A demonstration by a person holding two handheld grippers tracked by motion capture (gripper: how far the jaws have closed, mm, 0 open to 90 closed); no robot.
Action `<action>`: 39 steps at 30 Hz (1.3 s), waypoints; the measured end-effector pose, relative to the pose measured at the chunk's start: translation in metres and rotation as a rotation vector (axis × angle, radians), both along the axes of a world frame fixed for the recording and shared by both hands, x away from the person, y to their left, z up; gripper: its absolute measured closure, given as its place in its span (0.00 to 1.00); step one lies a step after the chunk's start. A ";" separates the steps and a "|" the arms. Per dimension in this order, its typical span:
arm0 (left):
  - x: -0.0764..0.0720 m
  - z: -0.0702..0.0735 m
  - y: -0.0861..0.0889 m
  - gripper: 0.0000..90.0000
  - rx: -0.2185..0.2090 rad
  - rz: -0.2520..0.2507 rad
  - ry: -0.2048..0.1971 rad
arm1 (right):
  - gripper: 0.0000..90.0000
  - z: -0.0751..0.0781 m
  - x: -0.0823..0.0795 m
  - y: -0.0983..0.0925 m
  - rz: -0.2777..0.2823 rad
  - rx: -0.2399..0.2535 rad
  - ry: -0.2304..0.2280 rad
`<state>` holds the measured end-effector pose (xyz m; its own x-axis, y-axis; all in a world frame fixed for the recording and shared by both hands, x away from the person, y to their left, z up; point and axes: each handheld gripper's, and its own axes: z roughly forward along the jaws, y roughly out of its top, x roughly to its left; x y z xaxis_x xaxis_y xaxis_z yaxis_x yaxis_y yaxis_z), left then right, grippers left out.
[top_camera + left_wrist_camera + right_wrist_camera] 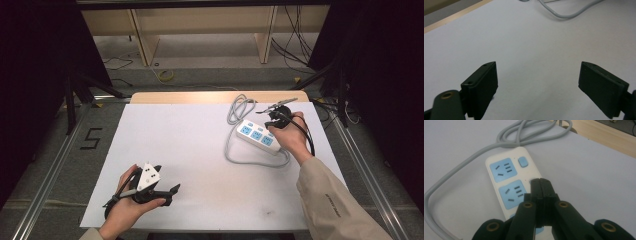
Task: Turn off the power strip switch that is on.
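Left gripper gapes empty; right gripper (clenched) over power strip; no legible writing.

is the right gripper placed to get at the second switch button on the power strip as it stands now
Probably yes. The right gripper has its jaws shut together, tips right at the middle switch button of the power strip. Nothing lies between them; the grey cord loops off to the side.
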<state>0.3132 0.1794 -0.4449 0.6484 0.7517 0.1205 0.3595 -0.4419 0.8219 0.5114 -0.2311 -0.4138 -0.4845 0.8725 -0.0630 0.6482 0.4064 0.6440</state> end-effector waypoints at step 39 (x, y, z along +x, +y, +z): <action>0.000 0.000 -0.001 0.17 -0.001 -0.007 0.001 | 1.00 -0.017 0.025 0.015 -0.001 -0.015 0.052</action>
